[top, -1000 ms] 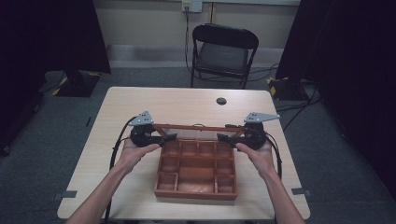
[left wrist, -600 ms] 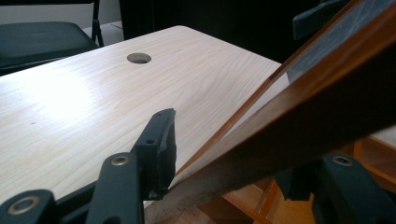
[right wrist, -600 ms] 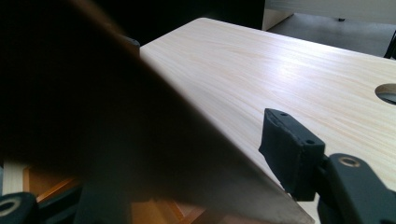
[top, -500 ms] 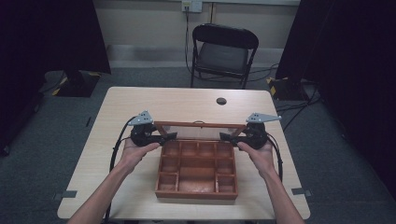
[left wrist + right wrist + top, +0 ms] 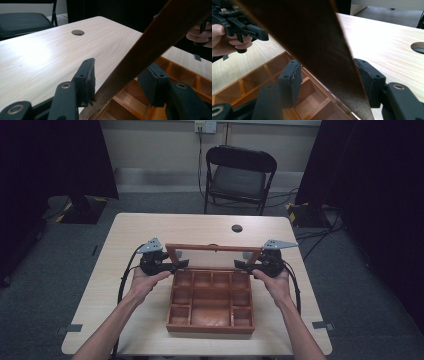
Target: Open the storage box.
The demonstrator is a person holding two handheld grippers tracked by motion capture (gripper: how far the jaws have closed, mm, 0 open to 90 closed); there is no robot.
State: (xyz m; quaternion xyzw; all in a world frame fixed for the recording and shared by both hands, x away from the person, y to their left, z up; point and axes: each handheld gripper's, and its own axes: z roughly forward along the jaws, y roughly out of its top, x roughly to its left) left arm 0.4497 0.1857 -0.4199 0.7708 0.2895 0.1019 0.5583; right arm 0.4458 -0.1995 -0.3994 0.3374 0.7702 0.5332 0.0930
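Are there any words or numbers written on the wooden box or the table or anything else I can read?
None: no words, numbers or labels can be read anywhere.
The wooden box, its raised lid and the table are plain.
The yellow-and-black marks on the floor are stripes, not letters.

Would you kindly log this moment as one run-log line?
box lid: raised, open | left gripper: straddles lid's side, one pad touching | right gripper: astride other side | wooden box: on table
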